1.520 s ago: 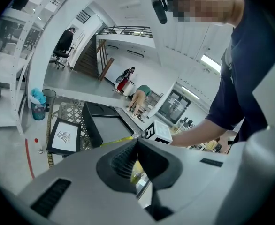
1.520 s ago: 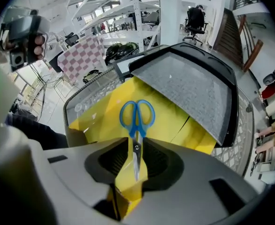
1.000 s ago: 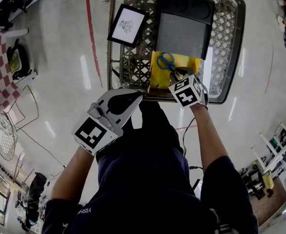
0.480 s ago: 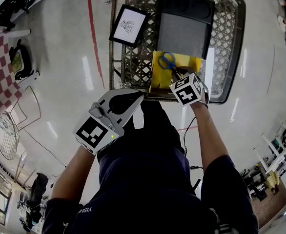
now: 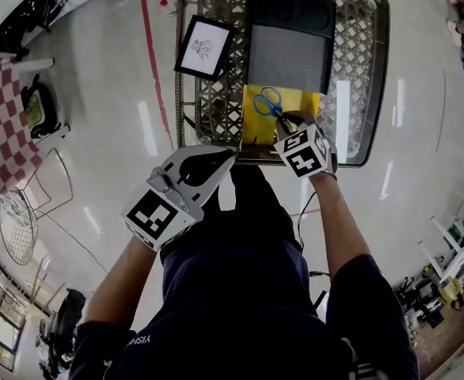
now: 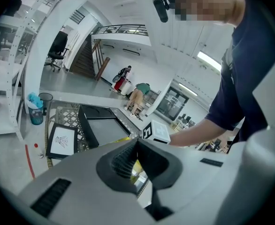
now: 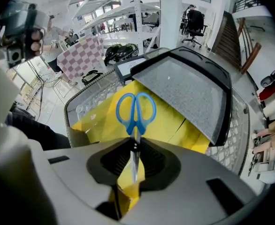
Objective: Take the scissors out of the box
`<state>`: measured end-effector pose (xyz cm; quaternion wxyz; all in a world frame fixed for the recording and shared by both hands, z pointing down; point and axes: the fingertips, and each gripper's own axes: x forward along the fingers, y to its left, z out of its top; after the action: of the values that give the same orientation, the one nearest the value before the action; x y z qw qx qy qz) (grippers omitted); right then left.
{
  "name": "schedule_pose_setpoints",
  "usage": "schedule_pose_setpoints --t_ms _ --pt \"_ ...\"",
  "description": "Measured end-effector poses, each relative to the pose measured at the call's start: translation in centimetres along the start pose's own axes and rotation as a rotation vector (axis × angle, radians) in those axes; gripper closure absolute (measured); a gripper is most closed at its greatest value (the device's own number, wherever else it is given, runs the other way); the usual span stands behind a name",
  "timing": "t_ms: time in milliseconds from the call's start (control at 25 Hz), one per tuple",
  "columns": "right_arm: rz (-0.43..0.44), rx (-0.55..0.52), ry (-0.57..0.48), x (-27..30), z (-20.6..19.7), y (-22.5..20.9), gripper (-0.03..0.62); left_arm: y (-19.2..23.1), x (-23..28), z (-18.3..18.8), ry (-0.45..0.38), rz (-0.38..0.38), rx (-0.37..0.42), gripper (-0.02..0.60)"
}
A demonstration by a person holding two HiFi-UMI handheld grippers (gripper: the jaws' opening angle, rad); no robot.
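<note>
Gripping: the right claw is clenched on the blades of the scissors; its jaws have just been closing on them.
Scissors: the blue handles lie over the open yellow box, with the blades pointing toward the box's near edge and into the claw.
Left claw: clenched, tips together with nothing between them; it hovers off the box's near left corner, outside the basket.
Box: sits inside a lattice basket, against its near rim.
Black tray: just beyond the box, overlapping its far edge.
Framed drawing: beyond and left of the box, at the basket's left rim.
</note>
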<state>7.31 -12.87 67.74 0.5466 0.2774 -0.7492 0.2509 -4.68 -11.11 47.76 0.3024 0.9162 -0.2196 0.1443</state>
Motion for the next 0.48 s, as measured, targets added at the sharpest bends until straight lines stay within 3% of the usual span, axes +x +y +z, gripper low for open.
schedule_pose_setpoints --t_ms 480 --pt "-0.044 0.022 -0.184 -6.8 3.5 -0.1 0.516 -1.1 -0.5 3.9 -0.038 0.028 0.098 0.557"
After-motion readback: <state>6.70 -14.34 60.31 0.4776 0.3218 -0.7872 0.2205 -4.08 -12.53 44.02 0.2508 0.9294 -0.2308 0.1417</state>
